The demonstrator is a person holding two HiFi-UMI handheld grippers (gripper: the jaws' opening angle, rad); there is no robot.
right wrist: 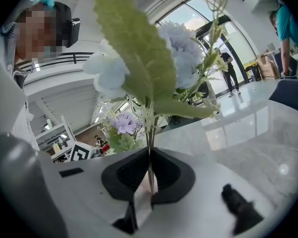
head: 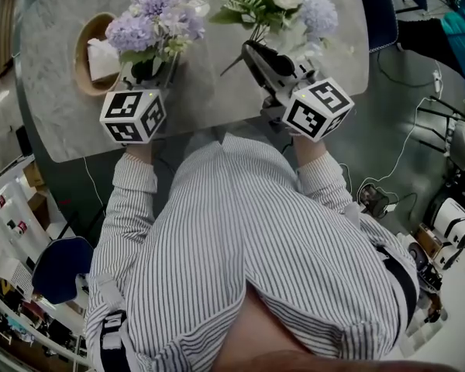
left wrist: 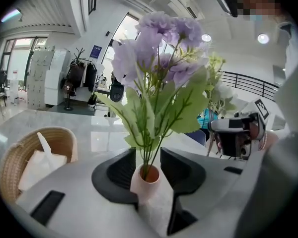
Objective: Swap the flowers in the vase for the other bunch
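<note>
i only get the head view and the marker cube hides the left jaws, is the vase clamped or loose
Observer: Loose. The left gripper view shows the left gripper with its jaws apart. The pink vase stands between them, and the pads are not pressing on it.
Operator: ok and the right one, what part of the flowers is it on
Observer: The stems. In the right gripper view the right gripper is shut on the thin stems of the blue bunch, below the leaves, and the bunch stands upright out of the jaws.
</note>
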